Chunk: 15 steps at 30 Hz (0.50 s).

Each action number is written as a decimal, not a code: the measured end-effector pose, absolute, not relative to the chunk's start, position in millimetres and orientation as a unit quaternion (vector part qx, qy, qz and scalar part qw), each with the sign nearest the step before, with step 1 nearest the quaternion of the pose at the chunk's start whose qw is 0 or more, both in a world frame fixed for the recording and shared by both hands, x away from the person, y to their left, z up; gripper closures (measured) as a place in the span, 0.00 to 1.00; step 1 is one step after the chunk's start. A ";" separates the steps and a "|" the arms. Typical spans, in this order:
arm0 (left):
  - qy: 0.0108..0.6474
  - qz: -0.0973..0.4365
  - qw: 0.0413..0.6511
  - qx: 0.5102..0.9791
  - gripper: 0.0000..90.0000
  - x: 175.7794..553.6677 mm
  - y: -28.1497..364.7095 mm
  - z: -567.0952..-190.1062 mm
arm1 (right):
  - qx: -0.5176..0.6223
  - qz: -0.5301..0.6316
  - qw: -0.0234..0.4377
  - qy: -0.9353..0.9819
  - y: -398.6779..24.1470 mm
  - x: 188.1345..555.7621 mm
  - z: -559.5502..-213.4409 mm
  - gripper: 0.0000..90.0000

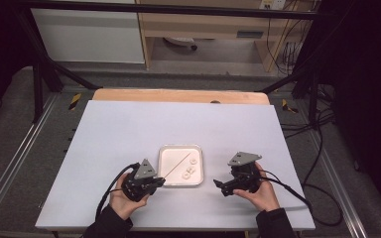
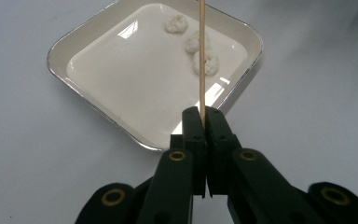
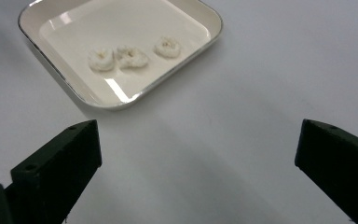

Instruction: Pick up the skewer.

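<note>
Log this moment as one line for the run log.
left gripper: shut on wooden skewer, held over tray | right gripper: open, holding nothing, beside tray | three white rings in tray

The skewer (image 2: 202,56) ran off the top edge in the left gripper view. The tray's (image 3: 121,103) far corner was cut off in the right gripper view.

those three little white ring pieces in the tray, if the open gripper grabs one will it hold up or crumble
Probably fragile: each white ring piece looks lumpy and rough-edged, like something soft or crumbly, so a hard squeeze from the right gripper may crush it. Likely very light, being small against the tray. The glossy tray floor suggests a nudged piece would slide rather than roll, since they lie flat.
</note>
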<state>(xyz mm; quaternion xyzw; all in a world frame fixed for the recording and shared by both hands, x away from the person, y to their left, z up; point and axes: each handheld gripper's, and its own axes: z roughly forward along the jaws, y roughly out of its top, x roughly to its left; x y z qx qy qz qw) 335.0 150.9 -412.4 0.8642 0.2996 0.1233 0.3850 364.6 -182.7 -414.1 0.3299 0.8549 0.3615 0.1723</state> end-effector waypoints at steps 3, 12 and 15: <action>0.305 0.124 0.394 0.858 0.98 333.6 155.5 -412.8 | 0.337 0.369 0.167 0.850 -174.8 368.3 -410.8 0.01; 0.327 0.127 0.403 0.845 0.98 333.4 164.2 -419.6 | 0.355 0.388 0.162 0.835 -152.5 384.9 -407.9 0.02; 0.328 0.125 0.406 0.844 0.98 333.1 165.1 -421.1 | 0.356 0.395 0.164 0.831 -144.7 391.6 -408.2 0.03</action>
